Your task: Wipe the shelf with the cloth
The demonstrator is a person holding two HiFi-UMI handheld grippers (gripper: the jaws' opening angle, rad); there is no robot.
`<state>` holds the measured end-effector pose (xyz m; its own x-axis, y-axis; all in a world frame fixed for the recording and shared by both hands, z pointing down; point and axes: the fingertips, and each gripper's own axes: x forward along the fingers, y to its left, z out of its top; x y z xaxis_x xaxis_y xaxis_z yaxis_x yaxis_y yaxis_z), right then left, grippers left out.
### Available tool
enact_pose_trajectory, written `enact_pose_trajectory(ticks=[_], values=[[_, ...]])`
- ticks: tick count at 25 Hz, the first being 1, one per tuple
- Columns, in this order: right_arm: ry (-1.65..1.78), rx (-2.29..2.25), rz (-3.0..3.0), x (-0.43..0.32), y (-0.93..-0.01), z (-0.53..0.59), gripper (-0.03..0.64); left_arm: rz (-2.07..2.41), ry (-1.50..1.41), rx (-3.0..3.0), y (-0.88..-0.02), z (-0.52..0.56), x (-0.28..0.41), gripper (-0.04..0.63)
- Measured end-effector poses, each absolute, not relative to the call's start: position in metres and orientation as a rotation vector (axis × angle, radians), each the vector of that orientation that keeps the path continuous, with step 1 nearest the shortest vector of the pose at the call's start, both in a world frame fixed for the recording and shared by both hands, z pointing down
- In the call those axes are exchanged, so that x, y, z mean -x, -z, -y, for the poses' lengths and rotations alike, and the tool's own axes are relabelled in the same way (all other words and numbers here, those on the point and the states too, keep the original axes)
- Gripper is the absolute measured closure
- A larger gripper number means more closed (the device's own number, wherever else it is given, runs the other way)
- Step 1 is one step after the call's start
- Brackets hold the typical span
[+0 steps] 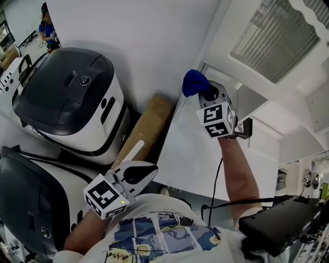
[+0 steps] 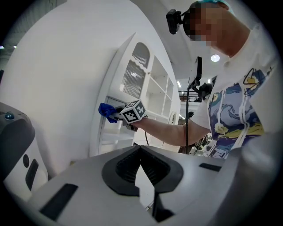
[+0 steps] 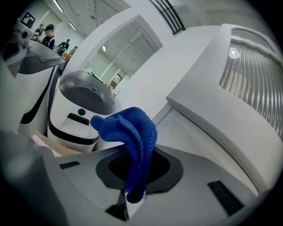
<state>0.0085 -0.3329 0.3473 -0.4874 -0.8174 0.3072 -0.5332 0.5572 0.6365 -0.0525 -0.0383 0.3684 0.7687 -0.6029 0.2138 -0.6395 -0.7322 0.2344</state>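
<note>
Right gripper clamping blue cloth, arm outstretched toward shelf

Room and surroundings, as I see them from the remote station.
A plain white wall stands behind two large white-and-dark-grey machines. A flat cardboard box leans just beside the farther machine. I make out strip lights on the distant ceiling.
</note>
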Motion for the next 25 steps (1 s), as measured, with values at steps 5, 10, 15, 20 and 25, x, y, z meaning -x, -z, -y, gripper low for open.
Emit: enact_pose_trajectory(ticks=[5,10,15,20,25], values=[[0.564,-1.054,2.190,-0.006,-0.372,0.333,0.552,0.978,-0.185,-2.656,-0.370,0.034,0.057,0.584],[0.501,-1.038,2.178,-0.004,-0.397,0.335,0.552,0.998,-0.183,-2.635,-0.373,0.029,0.061,0.584],[0.394,-1.024,2.158,-0.003,-0.430,0.335,0.552,1.019,-0.180,-2.613,-0.376,0.021,0.068,0.584],[0.300,-1.014,2.150,-0.001,-0.455,0.335,0.552,1.038,-0.180,-2.605,-0.376,0.018,0.073,0.583],[0.211,-1.008,2.132,-0.002,-0.482,0.334,0.552,1.039,-0.180,-2.603,-0.377,0.017,0.073,0.584]])
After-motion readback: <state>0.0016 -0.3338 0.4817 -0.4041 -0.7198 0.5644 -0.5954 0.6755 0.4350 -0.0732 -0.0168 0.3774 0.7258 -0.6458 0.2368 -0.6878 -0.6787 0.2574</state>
